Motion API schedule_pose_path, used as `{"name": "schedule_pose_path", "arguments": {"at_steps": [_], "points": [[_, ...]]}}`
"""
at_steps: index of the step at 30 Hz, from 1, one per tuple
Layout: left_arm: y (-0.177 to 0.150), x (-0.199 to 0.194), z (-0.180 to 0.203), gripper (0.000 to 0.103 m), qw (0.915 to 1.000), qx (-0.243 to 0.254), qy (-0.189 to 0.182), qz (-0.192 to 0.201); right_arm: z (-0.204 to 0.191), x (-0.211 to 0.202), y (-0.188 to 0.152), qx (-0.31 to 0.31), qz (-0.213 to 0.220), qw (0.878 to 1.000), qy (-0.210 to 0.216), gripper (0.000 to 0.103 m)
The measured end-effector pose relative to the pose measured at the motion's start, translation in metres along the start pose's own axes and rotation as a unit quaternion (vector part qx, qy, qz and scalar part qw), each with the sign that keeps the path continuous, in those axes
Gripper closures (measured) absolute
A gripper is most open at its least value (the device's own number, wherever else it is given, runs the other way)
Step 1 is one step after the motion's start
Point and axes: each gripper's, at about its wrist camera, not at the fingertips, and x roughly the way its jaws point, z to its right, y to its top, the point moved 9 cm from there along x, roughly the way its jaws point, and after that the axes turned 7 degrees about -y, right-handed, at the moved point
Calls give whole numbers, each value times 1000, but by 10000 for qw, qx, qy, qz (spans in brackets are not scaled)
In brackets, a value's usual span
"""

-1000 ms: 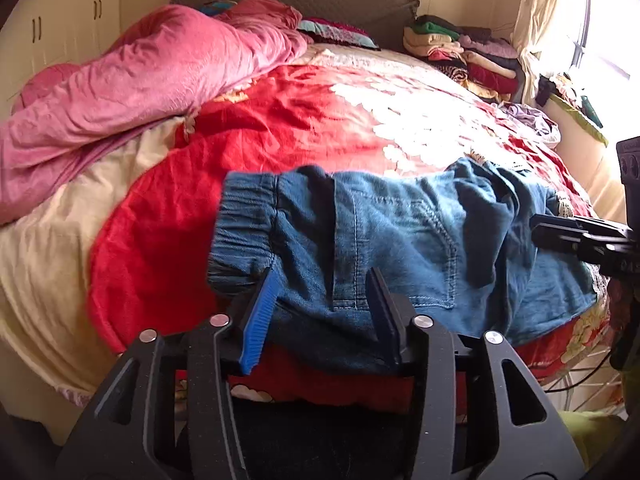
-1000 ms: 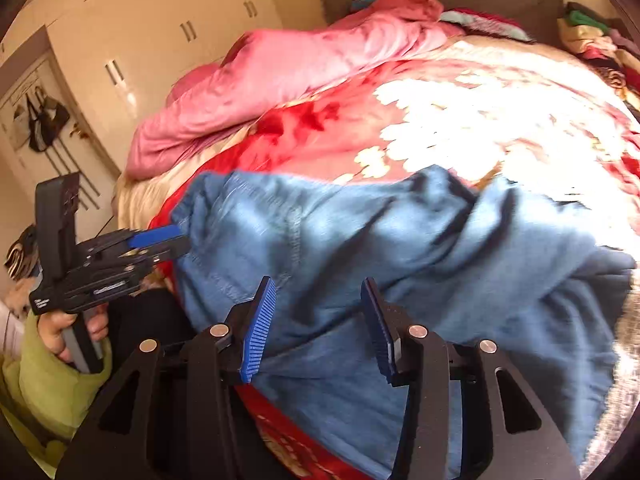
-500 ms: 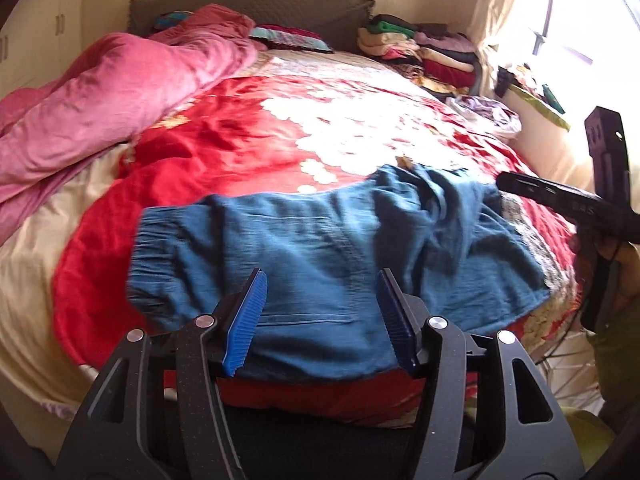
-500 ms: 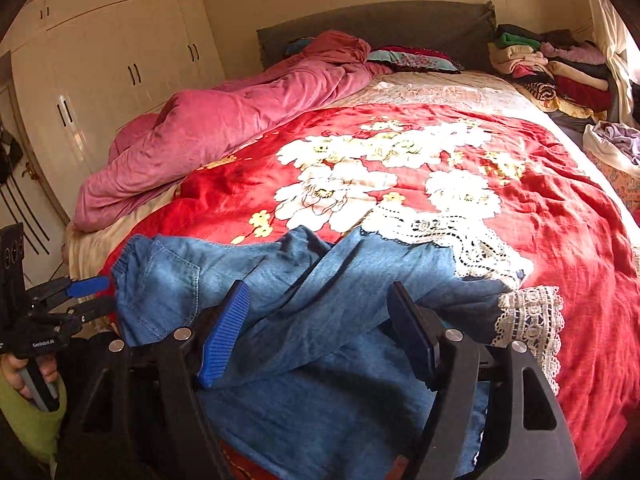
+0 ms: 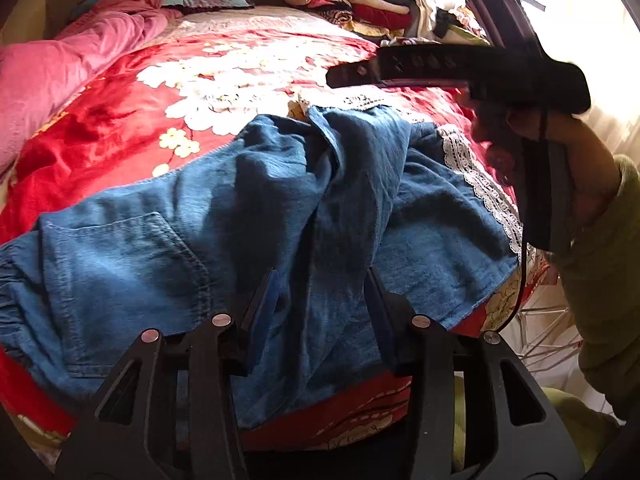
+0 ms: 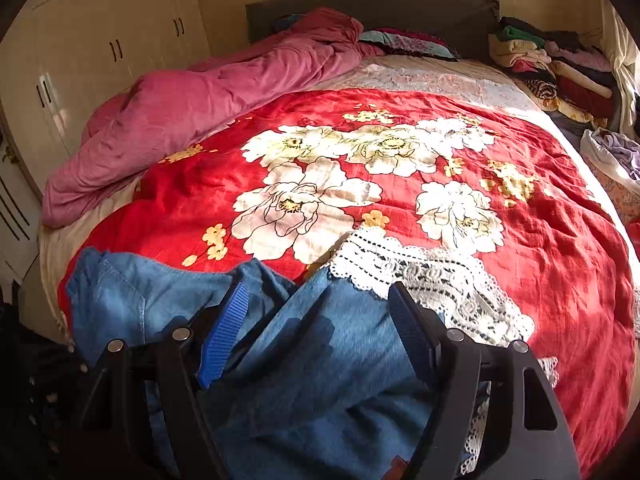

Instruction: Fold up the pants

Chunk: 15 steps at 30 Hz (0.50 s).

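Denim pants [image 5: 224, 240] lie crumpled across the near edge of the bed, on the red flowered bedspread [image 6: 560, 248]. Waistband and back pocket [image 5: 120, 252] sit at the left of the left wrist view; the legs bunch toward the right, overlapping a strip of white lace trim [image 6: 432, 280]. A thick ridge of cloth runs down the middle. No clean fold yet, by our reading.

Our left gripper [image 5: 320, 300] hovers over the middle of the pants with its jaws apart. They have just been closing, and the ridge lies in line with the gap, but we see no pad pressing on cloth. Our right gripper [image 6: 320, 336] stands wide open above the leg end, jaws having just been opening, nothing pinched. In the left view it passes high over the bedspread, held by a hand [image 5: 560, 168] in a green sleeve [image 5: 608, 264].

Risks as we judge them:
- The ridge is several layers deep. A bite there could take one layer only, so the pants would twist when lifted.
- The leg end hangs near the mattress edge. A pull toward us could drag the whole garment off.
- Right jaws sit close to the lace. Closing low could catch the trim or bedspread along with denim.
- The pink quilt [image 6: 200, 112] and the stacked clothes [image 6: 560, 68] are well apart from the pants, so no trouble from them.
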Motion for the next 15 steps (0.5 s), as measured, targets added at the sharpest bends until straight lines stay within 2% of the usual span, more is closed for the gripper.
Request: {"name": "schedule_pose_path", "arguments": {"at_steps": [5, 7, 11, 13, 15], "points": [[2, 28, -1, 67, 9988, -257, -365, -195, -3, 46, 11, -172, -475, 9984, -237, 32], [1, 34, -4, 82, 9987, -313, -315, -236, 0, 63, 12, -198, -664, 9966, -450, 32], [0, 36, -2, 92, 9988, -253, -382, -179, 11, 90, 9, -149, -893, 9931, -746, 32], [-2, 35, 0, 92, 9988, -202, -418, -148, 15, 98, 7, -154, -926, 9927, -760, 44], [-4, 35, 2, 92, 9991, -132, -396, -102, 20, 103, 5, -199, -889, 9930, -754, 72]]}}
